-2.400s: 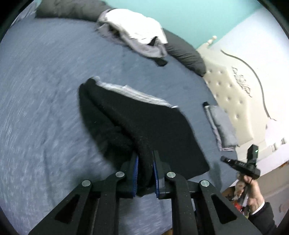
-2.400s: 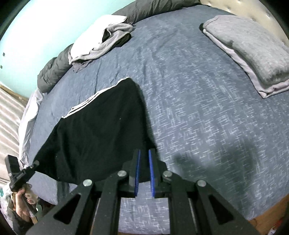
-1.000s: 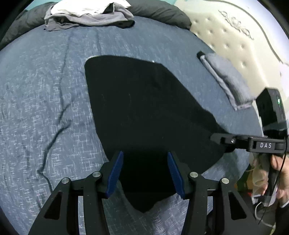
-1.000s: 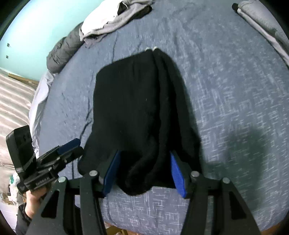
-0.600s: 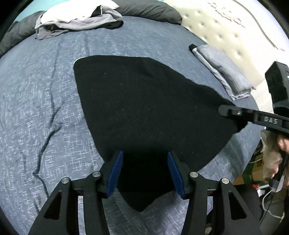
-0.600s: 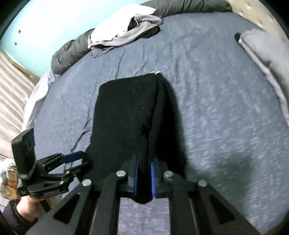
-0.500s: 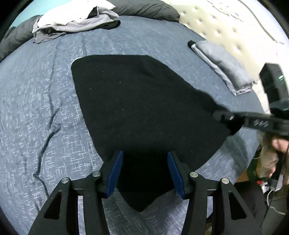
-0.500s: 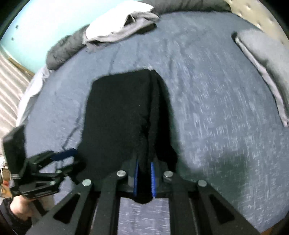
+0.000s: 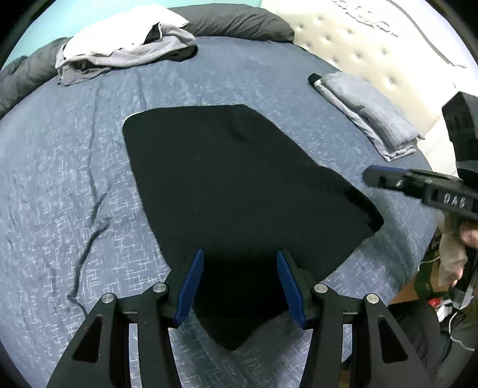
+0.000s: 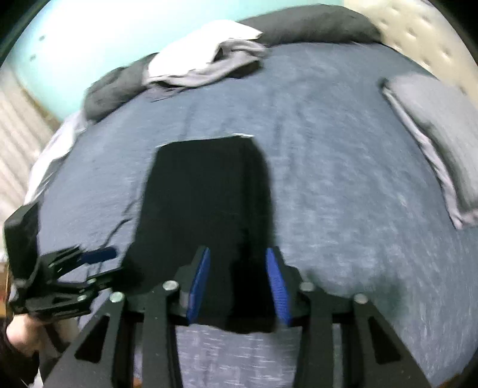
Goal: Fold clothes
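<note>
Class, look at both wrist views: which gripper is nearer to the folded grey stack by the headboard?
Right. The right gripper hangs just short of the folded grey stack; the left gripper sits over the black garment's near edge, farther off.

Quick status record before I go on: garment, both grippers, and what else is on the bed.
garment: black garment lying flat on the blue bedspread, near the bed's front edge
left gripper: open, pads apart over the garment's near corner, nothing pinched
right gripper: jaws opening, garment's near edge between the pads, not pressed
folded stack: grey folded clothes by the headboard
unfolded pile: white and grey clothes at the far side
pillows: dark grey pillows behind the pile
</note>
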A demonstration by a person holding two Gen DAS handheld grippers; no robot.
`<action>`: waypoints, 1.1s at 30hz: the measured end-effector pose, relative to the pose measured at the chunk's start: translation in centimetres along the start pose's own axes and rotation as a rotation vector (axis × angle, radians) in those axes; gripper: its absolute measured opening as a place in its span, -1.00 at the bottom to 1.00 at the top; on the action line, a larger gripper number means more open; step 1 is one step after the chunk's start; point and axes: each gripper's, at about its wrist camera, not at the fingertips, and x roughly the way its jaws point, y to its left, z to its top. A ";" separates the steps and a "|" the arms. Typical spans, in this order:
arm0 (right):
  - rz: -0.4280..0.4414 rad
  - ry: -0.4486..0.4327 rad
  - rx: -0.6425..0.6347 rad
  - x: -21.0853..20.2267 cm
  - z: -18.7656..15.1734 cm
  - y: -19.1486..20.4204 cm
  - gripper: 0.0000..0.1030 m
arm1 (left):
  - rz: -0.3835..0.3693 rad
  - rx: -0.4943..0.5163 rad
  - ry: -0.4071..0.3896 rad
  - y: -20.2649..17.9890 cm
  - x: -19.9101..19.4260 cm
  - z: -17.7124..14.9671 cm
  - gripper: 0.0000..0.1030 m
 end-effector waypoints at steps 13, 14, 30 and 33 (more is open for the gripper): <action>-0.081 0.201 0.026 7.9 -2.6 -0.7 -1.00 | -0.007 0.016 0.037 -0.5 2.6 -1.4 0.06; -0.085 0.205 0.031 8.1 -2.6 -0.7 -1.00 | -0.006 0.014 0.036 -0.5 2.6 -1.4 0.06; -0.038 0.112 0.001 5.6 2.6 0.3 -0.99 | -0.053 -0.028 0.023 1.2 2.1 -1.2 0.06; -0.056 0.146 0.006 7.3 1.9 -0.5 -1.00 | -0.068 -0.030 0.024 1.4 2.2 -1.2 0.06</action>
